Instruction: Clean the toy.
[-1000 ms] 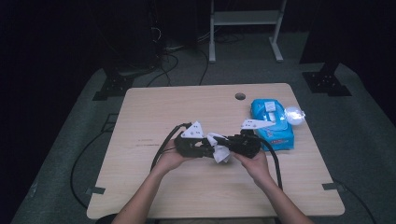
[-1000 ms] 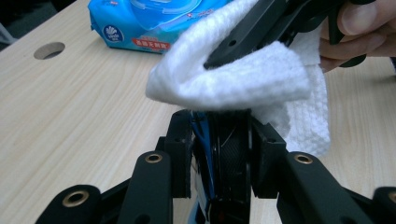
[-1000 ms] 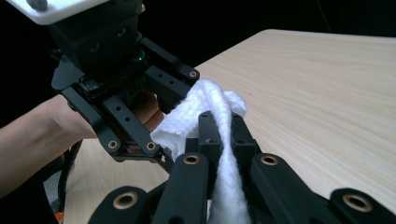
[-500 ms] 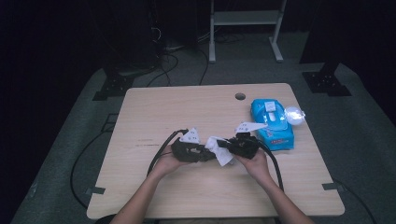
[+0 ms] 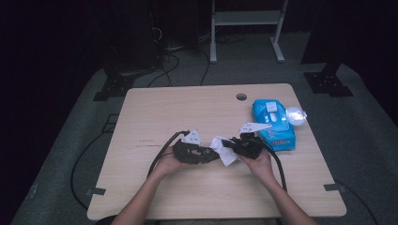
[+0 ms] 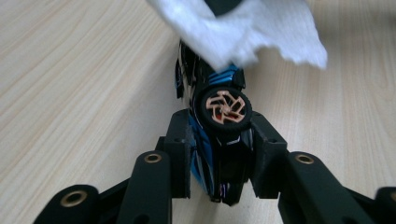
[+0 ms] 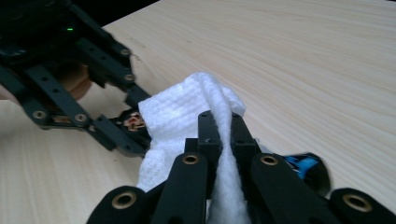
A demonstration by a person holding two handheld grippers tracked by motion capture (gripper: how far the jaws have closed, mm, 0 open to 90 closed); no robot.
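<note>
High view puts both of your hands near the middle of the wooden table [image 5: 155, 112], a little toward its near edge, with the left gripper [image 5: 212, 155] and right gripper [image 5: 226, 144] tip to tip. Your left gripper view looks down its jaws at a toy car [image 6: 219, 135], black with blue stripes, turned on its side so that one wheel with a copper-coloured hub faces the camera; the jaws are clamped on the car's body from both sides, and it is held just over the tabletop. Your right gripper view shows the jaws pressed together on a white wet wipe [image 7: 187, 116], which bunches up beyond the tips and drapes over the far end of the car. The left gripper's black linkages [image 7: 79, 93] come in from the upper left of that view, and a bit of the blue car [image 7: 303, 165] peeks out at the lower right. A blue pack of wet wipes [image 5: 272, 123] lies flat near the table's right edge, toward the far corner, well apart from both grippers.
</note>
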